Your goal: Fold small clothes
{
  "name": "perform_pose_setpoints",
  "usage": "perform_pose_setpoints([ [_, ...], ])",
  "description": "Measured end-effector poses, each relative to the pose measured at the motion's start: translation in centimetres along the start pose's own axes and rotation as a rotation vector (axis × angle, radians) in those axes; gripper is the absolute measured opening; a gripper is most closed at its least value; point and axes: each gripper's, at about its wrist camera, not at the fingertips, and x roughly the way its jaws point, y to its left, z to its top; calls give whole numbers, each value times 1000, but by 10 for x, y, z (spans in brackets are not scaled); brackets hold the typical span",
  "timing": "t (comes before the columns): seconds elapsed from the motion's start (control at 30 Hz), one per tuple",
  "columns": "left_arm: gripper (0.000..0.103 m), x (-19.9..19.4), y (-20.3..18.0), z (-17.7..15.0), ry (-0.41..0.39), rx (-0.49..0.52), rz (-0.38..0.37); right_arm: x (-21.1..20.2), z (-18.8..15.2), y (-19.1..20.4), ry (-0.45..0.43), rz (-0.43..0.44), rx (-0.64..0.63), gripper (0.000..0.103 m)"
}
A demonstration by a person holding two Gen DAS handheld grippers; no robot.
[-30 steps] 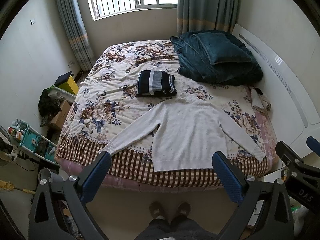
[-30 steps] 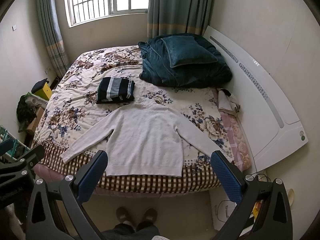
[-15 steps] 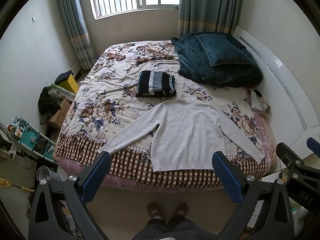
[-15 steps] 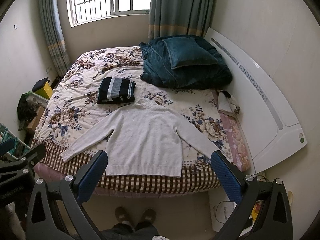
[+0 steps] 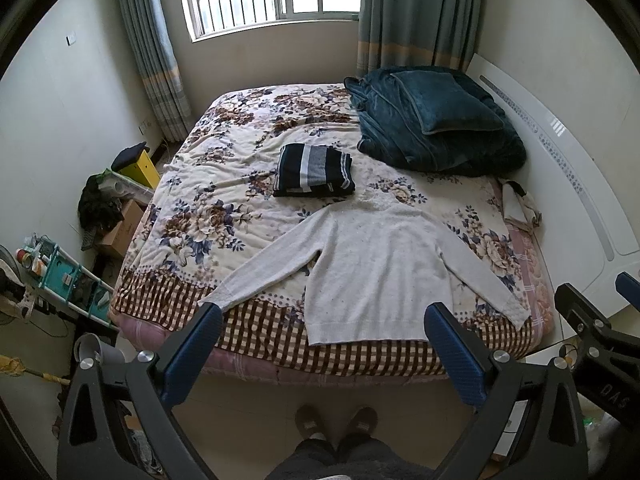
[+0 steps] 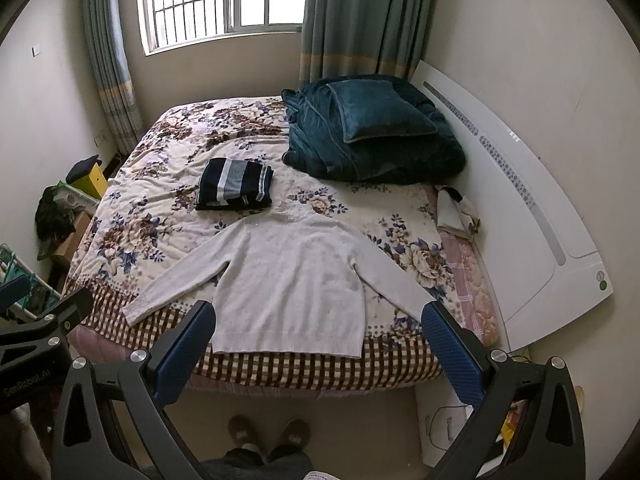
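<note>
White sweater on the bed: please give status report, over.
Left gripper open, right gripper open, both empty above bed edge. White sweater flat, sleeves spread, unfolded. Striped garment folded beyond it; nothing in the way.

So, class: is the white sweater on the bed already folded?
No, the white sweater lies flat on the bed with both sleeves spread outward, unlike the folded striped garment behind it.

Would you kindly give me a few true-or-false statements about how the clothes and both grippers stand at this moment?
1. The white sweater lies spread flat with both sleeves out. True.
2. The striped garment is still unfolded. False: it lies folded beyond the sweater's collar.
3. The left gripper grips a sleeve. False: it is open and empty, above the floor.
4. The right gripper is open and holds nothing. True.
5. The teal blanket covers the sweater. False: they lie apart.
</note>
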Motion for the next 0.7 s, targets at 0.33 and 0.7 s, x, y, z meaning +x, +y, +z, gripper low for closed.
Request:
perform_pose_setpoints([
  [0.33, 103, -2, -1, 2, -1, -5, -6, -5, 5, 1, -9, 2, 1, 103],
  [0.7, 103, -6, 0, 5, -4, -5, -7, -11, 14, 2, -18, 13, -2, 103],
])
